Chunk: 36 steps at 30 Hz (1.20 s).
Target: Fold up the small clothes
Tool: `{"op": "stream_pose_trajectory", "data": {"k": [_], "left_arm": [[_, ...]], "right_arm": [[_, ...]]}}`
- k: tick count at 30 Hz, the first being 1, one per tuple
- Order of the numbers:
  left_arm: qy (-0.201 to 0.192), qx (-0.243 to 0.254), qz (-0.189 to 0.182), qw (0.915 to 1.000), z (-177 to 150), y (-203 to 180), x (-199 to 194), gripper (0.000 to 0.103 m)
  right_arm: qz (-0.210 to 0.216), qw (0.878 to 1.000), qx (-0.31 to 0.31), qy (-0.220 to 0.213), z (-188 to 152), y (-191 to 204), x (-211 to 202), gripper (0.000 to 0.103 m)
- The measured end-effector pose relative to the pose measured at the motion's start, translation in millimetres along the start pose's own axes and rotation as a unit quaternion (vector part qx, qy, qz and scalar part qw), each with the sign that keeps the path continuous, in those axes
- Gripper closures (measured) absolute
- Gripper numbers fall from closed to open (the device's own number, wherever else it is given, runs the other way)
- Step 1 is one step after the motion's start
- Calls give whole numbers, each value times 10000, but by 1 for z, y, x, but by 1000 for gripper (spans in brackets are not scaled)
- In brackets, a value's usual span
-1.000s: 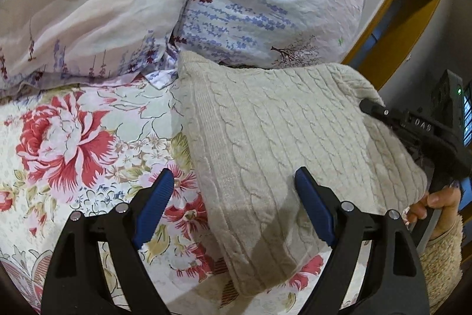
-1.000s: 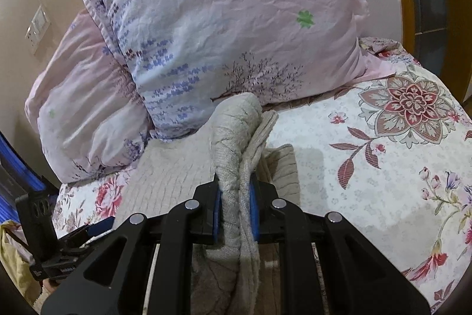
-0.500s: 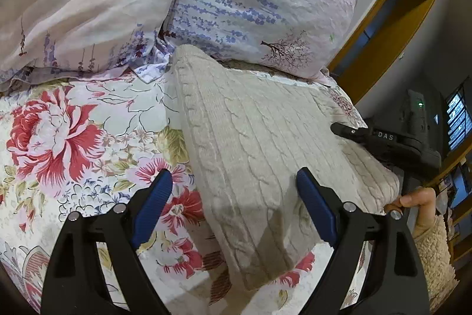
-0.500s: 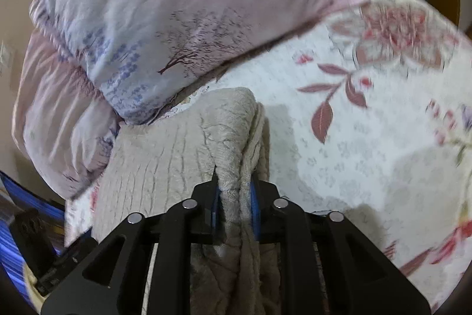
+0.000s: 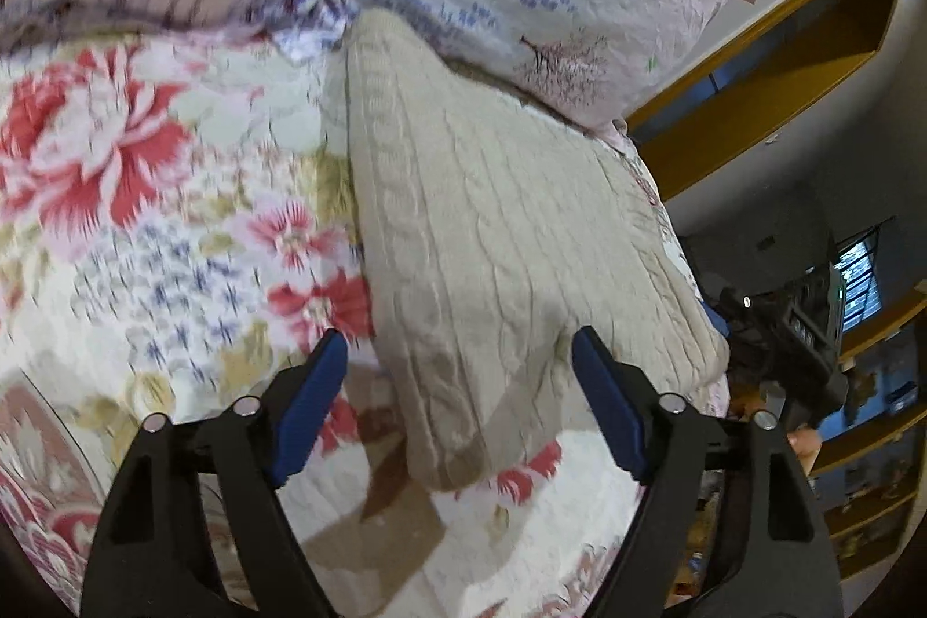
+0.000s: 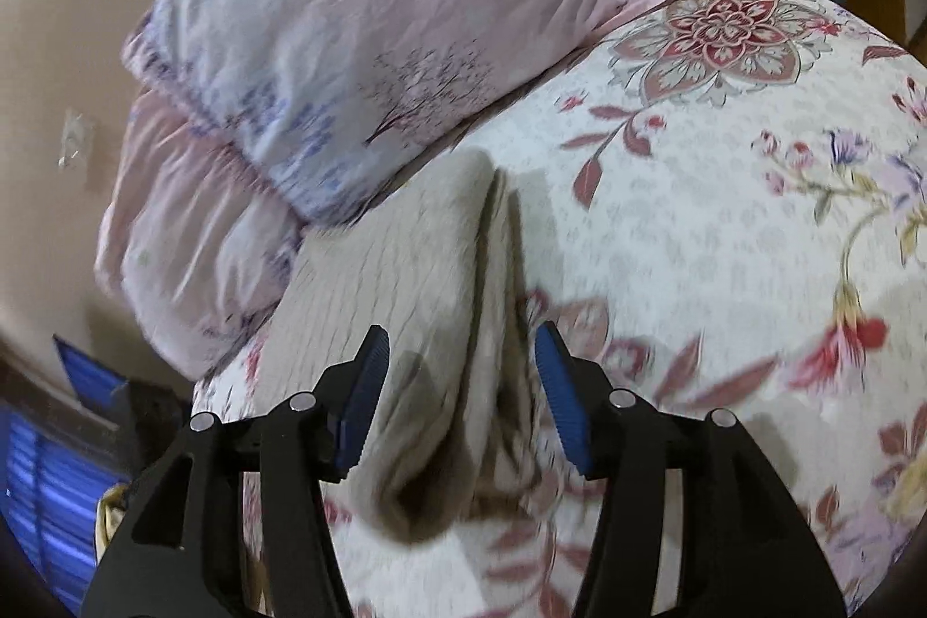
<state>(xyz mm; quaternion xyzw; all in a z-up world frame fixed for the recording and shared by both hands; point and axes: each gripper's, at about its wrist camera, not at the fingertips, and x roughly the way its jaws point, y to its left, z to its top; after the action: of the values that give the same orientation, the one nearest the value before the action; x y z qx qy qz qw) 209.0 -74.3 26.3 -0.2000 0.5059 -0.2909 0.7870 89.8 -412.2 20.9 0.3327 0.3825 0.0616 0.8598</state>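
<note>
Folded sweater (image 5: 492, 236) on floral bedspread (image 5: 174, 224)

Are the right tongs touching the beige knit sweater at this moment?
Apart. The right wrist view shows the right tongs open, with bare gaps between each blue pad and the folded edge of the sweater lying on the floral bedspread.

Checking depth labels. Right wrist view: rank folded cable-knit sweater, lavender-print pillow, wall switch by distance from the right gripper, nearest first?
1. Folded cable-knit sweater: directly ahead, its near edge between the open fingers of the right gripper.
2. Lavender-print pillow: beyond the sweater, ahead and left, against the wall.
3. Wall switch: far left on the wall, behind the pillows.
</note>
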Motion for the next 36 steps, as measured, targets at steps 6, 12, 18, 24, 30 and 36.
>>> {"op": "stream_pose_trajectory", "data": {"k": [6,12,18,24,30,36], "left_arm": [[194,-232,-177,9994,-11,0,3,41],[277,-171,-143,9994,-18,-5,9,57],[194,-72,-256,9995,-18,-2,-4,83],[279,41,-181,9994,-22,0,1,84],[306,4,-194,9993,-14,2,-9,60],[-204,-353,-169,9990,38,16,-20,31]], "right_arm": [[377,9989,-218,184,-24,11,-12,49],[33,9969,-727,307,-36,26,-3,92],[-216,9938,-992,-452,-26,37,-32,94],[-911,9932,-702,161,-38,-1,3,94],[-494,9973,-417,354,-28,-3,-1,81],[73,9999,19,112,17,0,-4,54]]}}
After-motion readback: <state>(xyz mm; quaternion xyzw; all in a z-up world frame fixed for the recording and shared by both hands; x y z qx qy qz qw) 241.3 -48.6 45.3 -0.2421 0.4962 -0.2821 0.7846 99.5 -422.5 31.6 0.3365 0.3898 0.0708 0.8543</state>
